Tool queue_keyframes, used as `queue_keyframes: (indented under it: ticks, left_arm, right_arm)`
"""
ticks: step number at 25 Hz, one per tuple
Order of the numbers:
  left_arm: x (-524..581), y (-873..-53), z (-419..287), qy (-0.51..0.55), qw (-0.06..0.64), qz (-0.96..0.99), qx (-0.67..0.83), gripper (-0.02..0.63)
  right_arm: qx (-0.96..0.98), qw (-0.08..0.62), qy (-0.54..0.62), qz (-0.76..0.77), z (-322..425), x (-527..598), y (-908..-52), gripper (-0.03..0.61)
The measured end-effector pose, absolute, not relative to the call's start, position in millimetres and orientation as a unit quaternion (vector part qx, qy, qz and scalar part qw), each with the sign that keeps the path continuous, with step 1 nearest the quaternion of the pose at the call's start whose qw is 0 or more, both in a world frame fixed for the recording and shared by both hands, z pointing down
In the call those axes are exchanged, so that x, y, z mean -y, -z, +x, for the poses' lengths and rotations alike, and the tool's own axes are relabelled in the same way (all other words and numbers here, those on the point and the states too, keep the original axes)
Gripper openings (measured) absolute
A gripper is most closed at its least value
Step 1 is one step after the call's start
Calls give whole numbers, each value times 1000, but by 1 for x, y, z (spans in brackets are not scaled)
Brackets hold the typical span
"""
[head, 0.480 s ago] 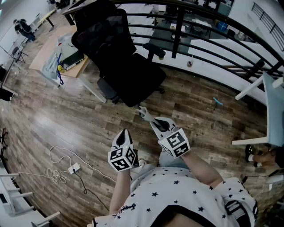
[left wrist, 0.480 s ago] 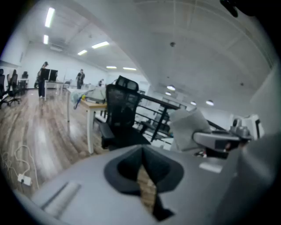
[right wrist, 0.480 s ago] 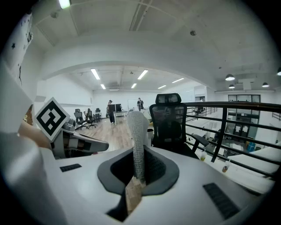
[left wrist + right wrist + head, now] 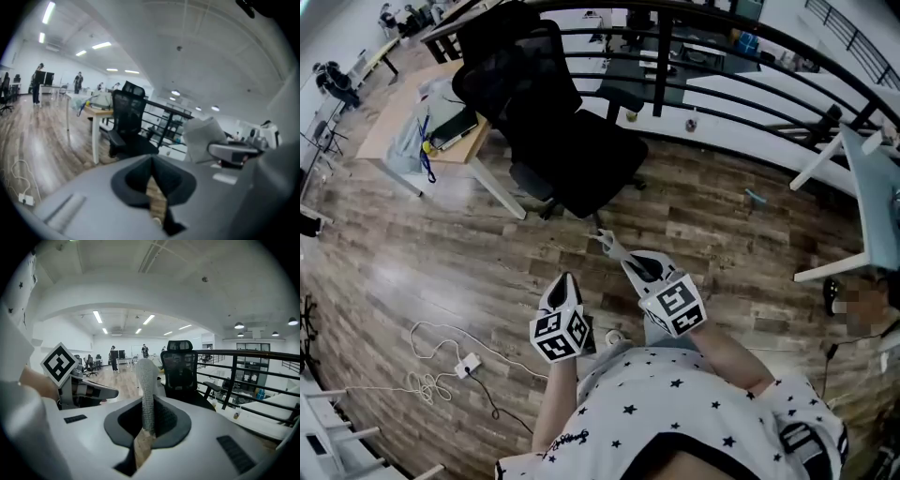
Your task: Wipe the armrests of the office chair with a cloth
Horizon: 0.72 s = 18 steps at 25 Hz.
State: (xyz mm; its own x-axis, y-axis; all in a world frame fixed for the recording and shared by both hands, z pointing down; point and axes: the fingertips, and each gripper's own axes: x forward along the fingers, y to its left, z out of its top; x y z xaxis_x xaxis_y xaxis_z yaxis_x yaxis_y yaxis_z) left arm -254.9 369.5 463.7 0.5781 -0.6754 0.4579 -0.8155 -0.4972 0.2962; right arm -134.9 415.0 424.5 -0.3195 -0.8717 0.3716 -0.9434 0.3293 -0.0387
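Observation:
The black office chair (image 4: 558, 127) stands on the wood floor ahead of me, one armrest (image 4: 622, 94) on its far side and the other (image 4: 528, 176) near the desk. My right gripper (image 4: 611, 246) points at the chair's seat and is shut on a grey cloth (image 4: 604, 238). In the right gripper view the cloth (image 4: 146, 385) stands up between the jaws, with the chair (image 4: 180, 369) beyond it. My left gripper (image 4: 565, 281) hangs lower and to the left, shut with nothing in it. The left gripper view shows the chair (image 4: 127, 121) and the cloth (image 4: 202, 137) to its right.
A wooden desk (image 4: 398, 117) with clutter stands left of the chair. A black railing (image 4: 722, 56) runs behind it, with small cups (image 4: 691, 125) at its base. A white table (image 4: 872, 173) is at the right. A cable and power strip (image 4: 469, 362) lie on the floor at lower left.
The head view has shifted a little, so the chair sits slightly higher and further left. Both grippers keep the same pose, and the cloth stays in the right one.

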Motion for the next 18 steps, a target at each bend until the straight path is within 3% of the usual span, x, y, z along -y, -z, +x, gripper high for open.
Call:
queue_keyframes:
  ticks: [18]
  left_arm:
    - [-365, -465, -313, -115, 265, 851, 439, 8]
  right_arm:
    - [812, 150, -112, 552, -201, -407, -423, 25]
